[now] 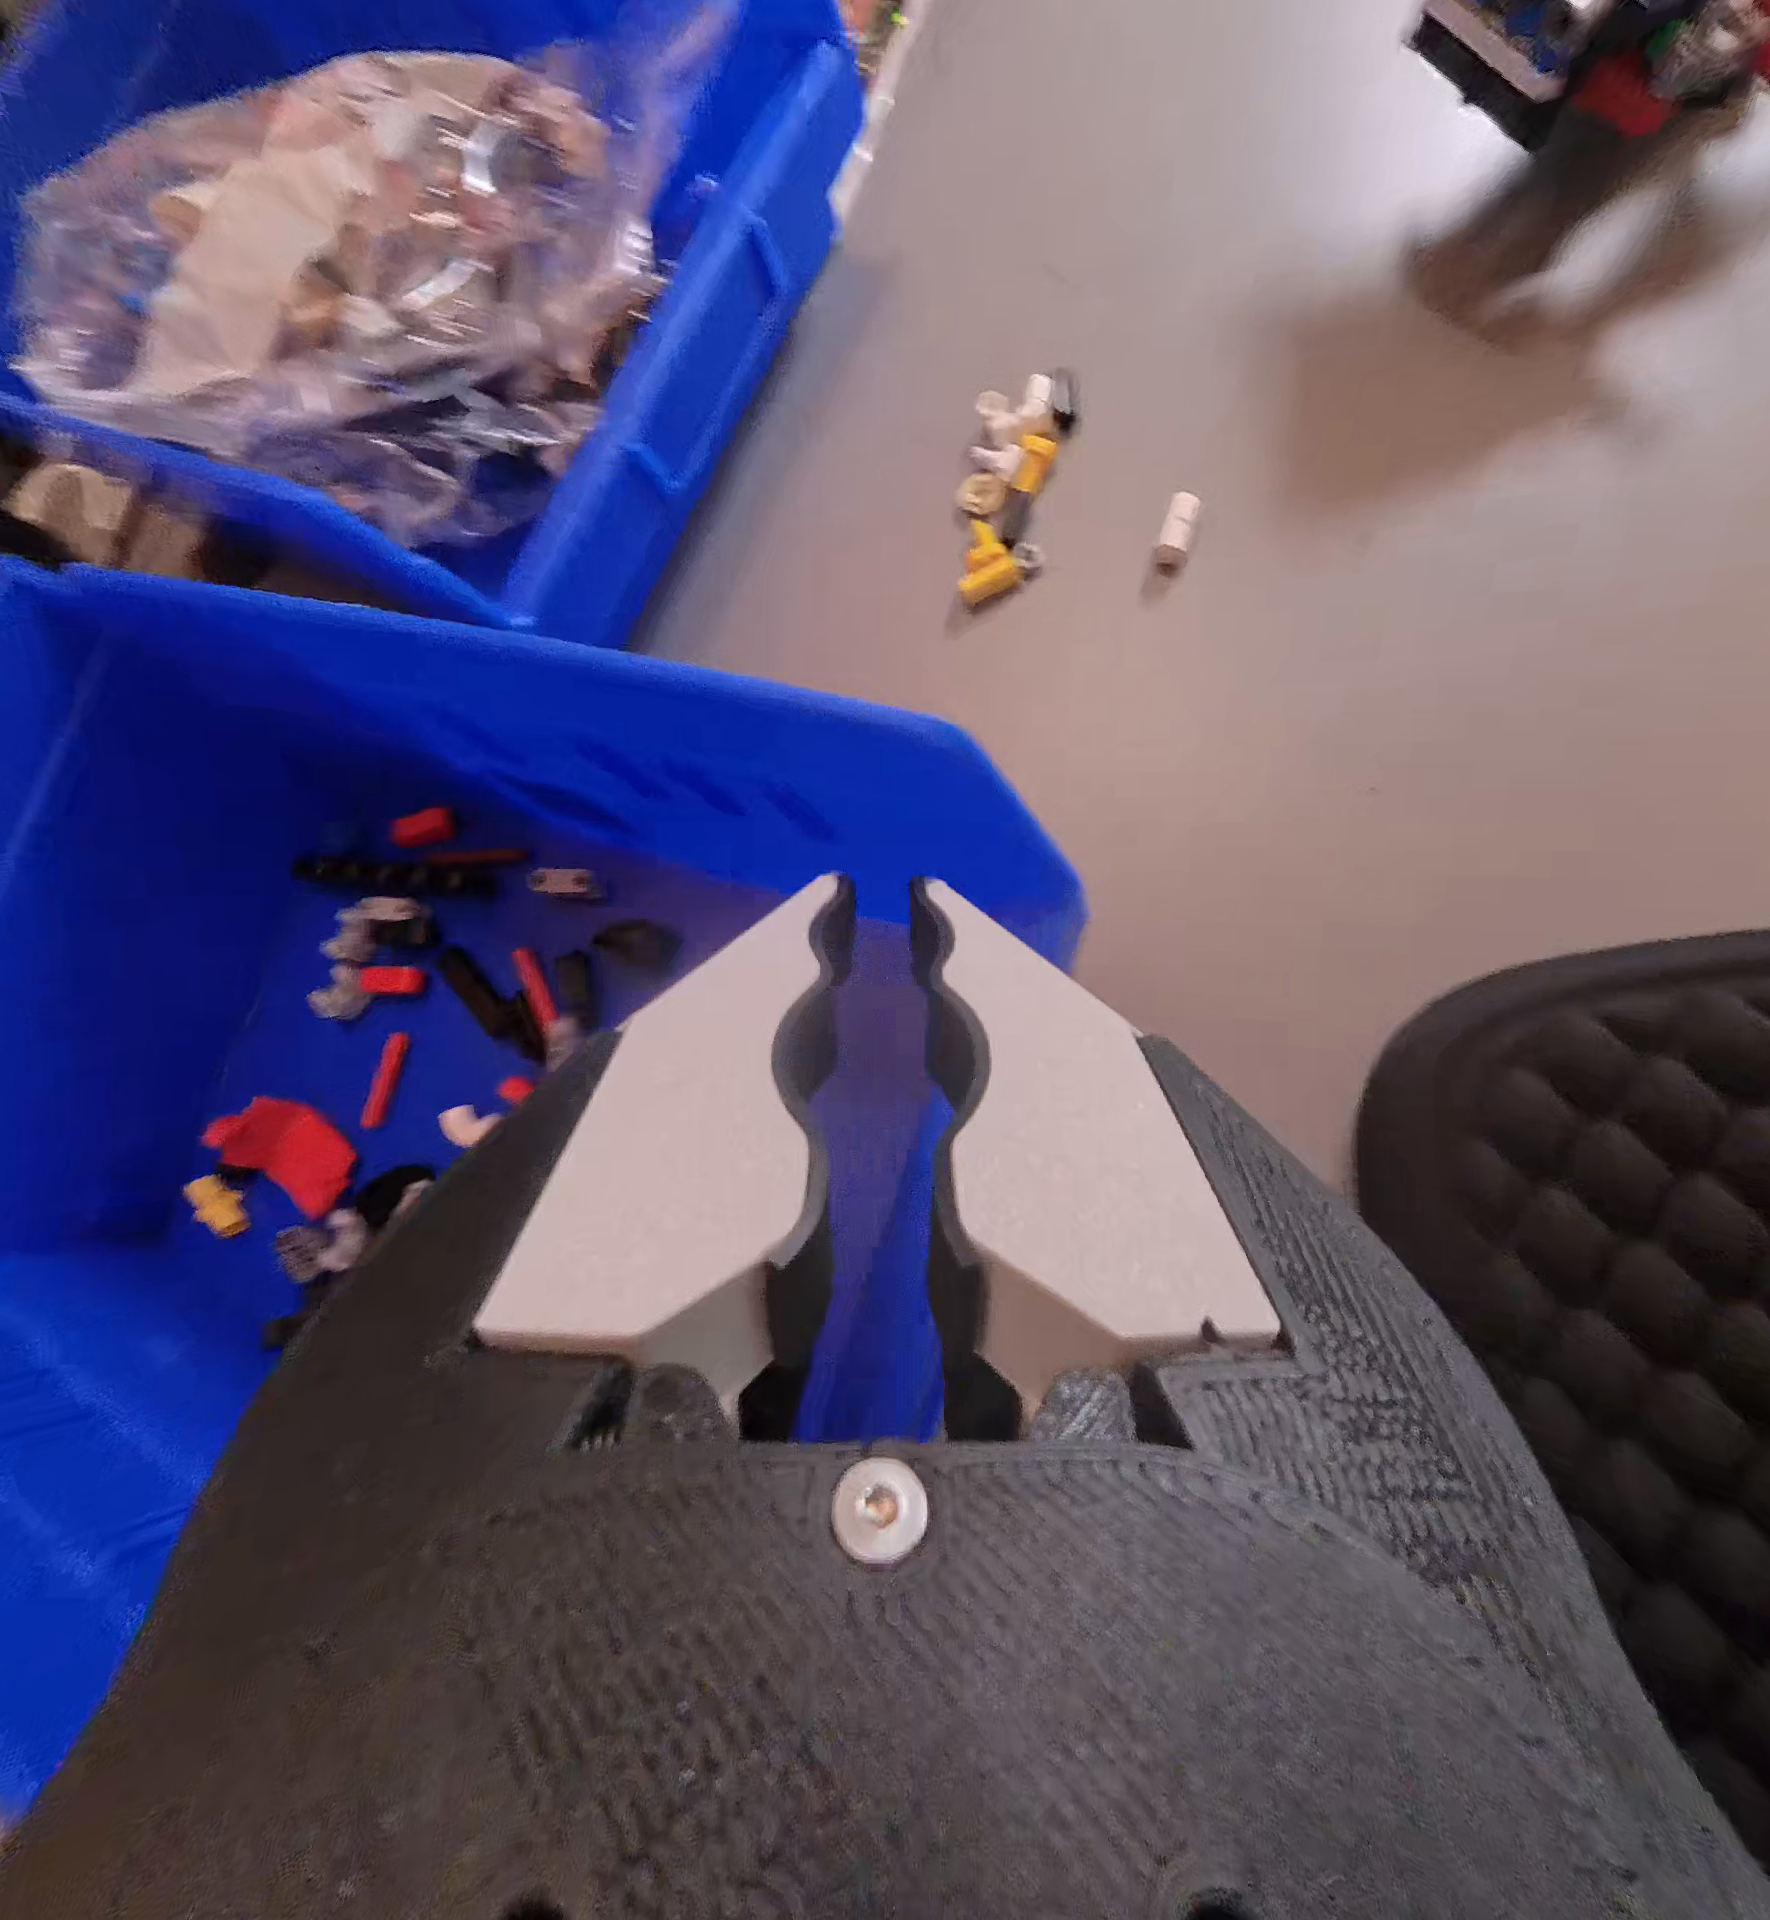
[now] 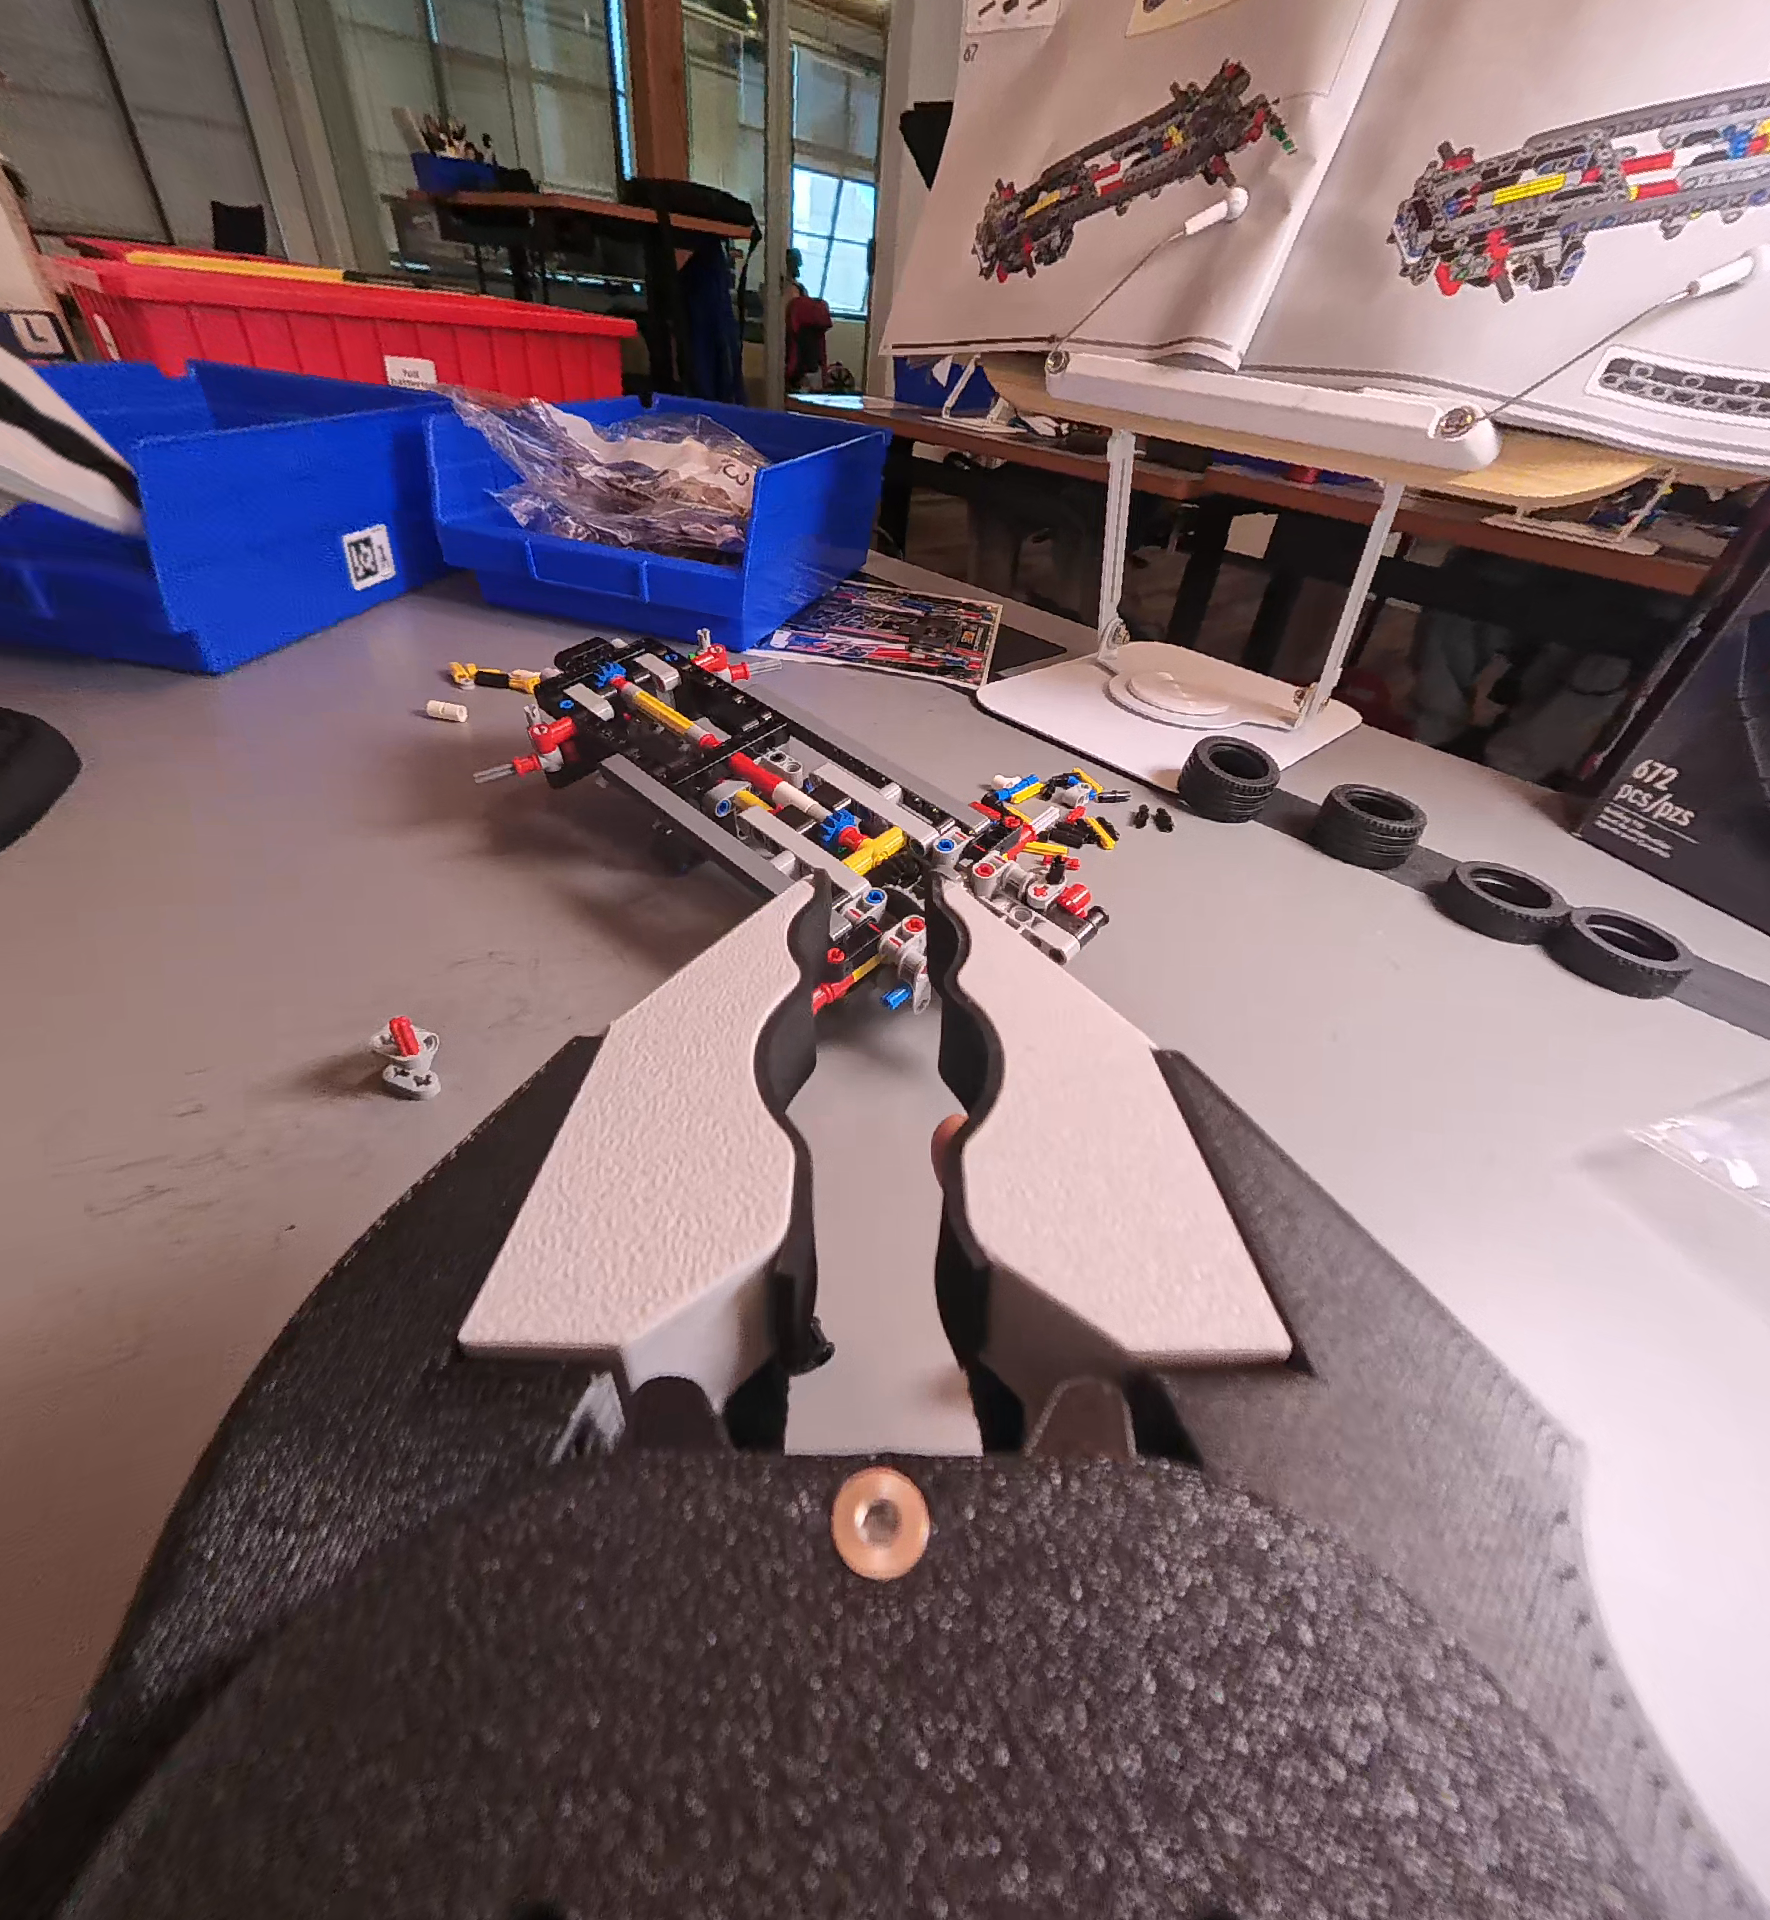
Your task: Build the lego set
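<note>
My left gripper (image 1: pixel 881 894) hangs over a blue bin (image 1: pixel 81 935). Its jaws stand slightly apart with nothing between them. Loose red, black, grey and yellow pieces (image 1: pixel 424 997) lie on the bin floor, left of the fingers. My right gripper (image 2: pixel 879 894) is open and empty, low over the grey table. Its tips are at the near end of the long, partly built chassis (image 2: pixel 756 769). A small tan spot shows by the right finger's inner edge; I cannot tell what it is. An open instruction booklet (image 2: pixel 1380 208) rests on a white stand.
A second blue bin (image 1: pixel 735 260) holds plastic bags. A small cluster of pieces (image 1: pixel 1016 478) and a white cylinder (image 1: pixel 1177 528) lie on the table. Several tyres (image 2: pixel 1229 777), a grey-red piece (image 2: pixel 405 1055), a black pad (image 1: pixel 1639 1247), the set's box (image 2: pixel 1712 748) and a red bin (image 2: pixel 341 322) surround the chassis. Spacing between my two grippers at the tips: around 45 cm.
</note>
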A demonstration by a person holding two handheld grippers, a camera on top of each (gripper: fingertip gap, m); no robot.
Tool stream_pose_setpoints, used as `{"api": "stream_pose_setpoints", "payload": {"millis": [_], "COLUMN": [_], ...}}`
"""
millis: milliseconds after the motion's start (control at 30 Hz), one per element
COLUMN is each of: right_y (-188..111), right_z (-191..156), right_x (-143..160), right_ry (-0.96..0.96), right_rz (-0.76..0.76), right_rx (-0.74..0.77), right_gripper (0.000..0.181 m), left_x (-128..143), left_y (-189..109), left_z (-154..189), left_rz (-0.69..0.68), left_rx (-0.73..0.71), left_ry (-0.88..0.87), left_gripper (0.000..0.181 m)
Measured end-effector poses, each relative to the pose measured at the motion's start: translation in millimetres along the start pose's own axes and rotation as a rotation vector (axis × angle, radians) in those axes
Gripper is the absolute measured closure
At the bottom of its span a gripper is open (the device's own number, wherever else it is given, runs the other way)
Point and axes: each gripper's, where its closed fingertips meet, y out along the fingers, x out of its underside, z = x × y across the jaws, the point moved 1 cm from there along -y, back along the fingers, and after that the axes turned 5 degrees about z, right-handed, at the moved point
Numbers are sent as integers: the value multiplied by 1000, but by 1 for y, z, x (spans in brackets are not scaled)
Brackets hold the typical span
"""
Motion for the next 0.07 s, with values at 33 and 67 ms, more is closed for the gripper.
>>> {"api": "stream_pose_setpoints", "payload": {"millis": [33,67], "right_y": [0,-1], "right_z": [0,0], "right_x": [0,0], "right_ry": [4,6], "right_rz": [1,0], "right_rx": [-1,-2], "right_gripper": [167,167], "left_x": [-5,-11], "left_y": [-6,-13], "left_z": [-12,-26], "left_rz": [14,27], "left_rx": [-37,-65], "left_ry": [-12,-36], "left_gripper": [173,173]}}
